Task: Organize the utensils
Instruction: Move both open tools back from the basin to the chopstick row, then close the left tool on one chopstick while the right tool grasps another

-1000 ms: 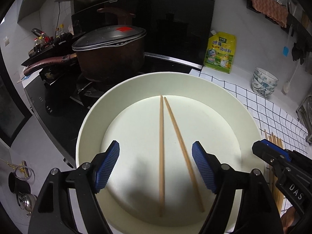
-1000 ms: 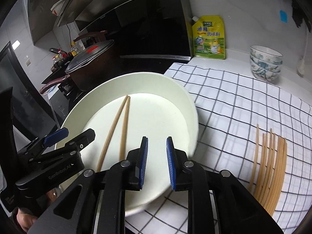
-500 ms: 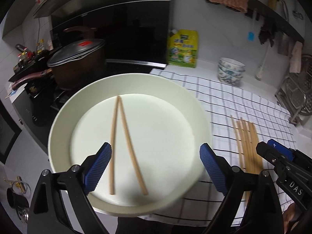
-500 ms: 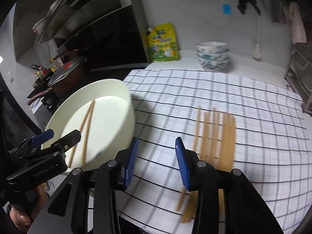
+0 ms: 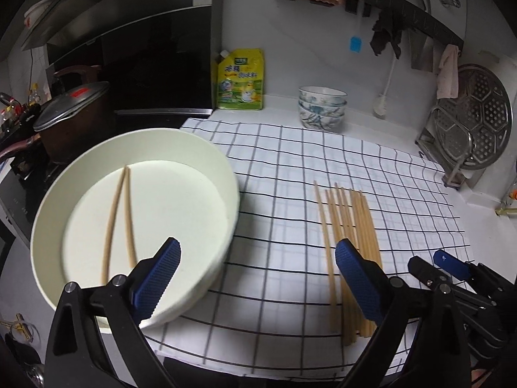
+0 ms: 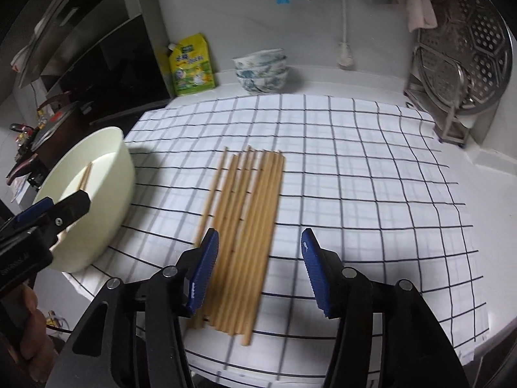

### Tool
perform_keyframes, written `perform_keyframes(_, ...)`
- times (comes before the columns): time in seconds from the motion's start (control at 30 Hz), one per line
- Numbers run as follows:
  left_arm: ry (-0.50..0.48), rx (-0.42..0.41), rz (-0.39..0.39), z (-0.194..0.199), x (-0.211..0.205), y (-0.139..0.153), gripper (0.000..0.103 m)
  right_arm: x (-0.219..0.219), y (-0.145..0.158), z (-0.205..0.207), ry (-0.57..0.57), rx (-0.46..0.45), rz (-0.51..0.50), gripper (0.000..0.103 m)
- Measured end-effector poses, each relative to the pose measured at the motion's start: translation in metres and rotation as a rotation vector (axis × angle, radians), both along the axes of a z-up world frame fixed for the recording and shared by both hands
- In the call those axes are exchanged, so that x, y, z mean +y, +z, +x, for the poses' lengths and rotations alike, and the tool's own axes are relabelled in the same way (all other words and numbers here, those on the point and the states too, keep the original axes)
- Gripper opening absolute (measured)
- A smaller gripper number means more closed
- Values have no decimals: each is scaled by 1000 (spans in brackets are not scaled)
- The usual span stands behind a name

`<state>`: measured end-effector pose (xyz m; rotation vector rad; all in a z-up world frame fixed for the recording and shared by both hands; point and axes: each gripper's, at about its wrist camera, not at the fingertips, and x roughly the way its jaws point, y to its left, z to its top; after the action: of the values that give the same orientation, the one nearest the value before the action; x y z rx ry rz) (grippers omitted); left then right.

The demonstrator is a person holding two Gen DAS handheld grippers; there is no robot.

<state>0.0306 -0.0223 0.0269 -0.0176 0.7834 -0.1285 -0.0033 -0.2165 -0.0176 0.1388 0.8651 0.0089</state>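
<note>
A cream round basin [image 5: 206, 168] sits at the left end of the checked cloth [image 5: 290, 161] and holds two wooden chopsticks [image 5: 119, 213]. Several more chopsticks [image 5: 349, 226] lie side by side on the cloth to its right; they also show in the right wrist view [image 6: 248, 207]. My left gripper [image 5: 258, 278] is open and empty, between the basin and the loose chopsticks. My right gripper [image 6: 258, 268] is open and empty, just above the near ends of the loose chopsticks. The basin also shows in the right wrist view [image 6: 119, 174].
A stove with a lidded pot [image 5: 71, 110] is at the far left. A yellow-green refill pouch [image 5: 240, 79] and stacked patterned bowls [image 5: 321, 106] stand by the back wall. A metal steamer rack [image 5: 471, 123] stands at the right. The counter's front edge is close.
Both grippers have swung right, away from the basin toward the loose chopsticks. My right gripper has opened from nearly shut to wide open. The left stayed open.
</note>
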Motion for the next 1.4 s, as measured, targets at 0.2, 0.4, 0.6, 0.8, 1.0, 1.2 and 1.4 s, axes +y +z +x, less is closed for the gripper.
perform_keyframes(0.2, -41, 18, 46, 2, -27, -18, 95, -12, -22, 6, -23, 51, -10, 54)
perform_keyframes(0.4, -46, 58, 76, 11, -38, -42, 95, -14, -39, 16, -20, 70, -15, 54)
perform_keyframes(0.6, -39, 89, 127, 22, -42, -60, 95, -9, -49, 28, -8, 84, -40, 54)
perform_keyframes(0.8, -34, 77, 151, 25, -43, -62, 95, -11, -58, 38, -18, 108, -67, 54)
perform_keyframes(1.0, -47, 72, 160, 24, -50, -62, 95, -13, -61, 38, -10, 113, -70, 54)
perform_keyframes(1.2, -67, 97, 159, 26, -59, -70, 95, -22, -61, 35, -27, 110, -75, 54)
perform_keyframes(1.4, -69, 116, 169, 34, -66, -79, 95, -40, -61, 28, -66, 109, -60, 54)
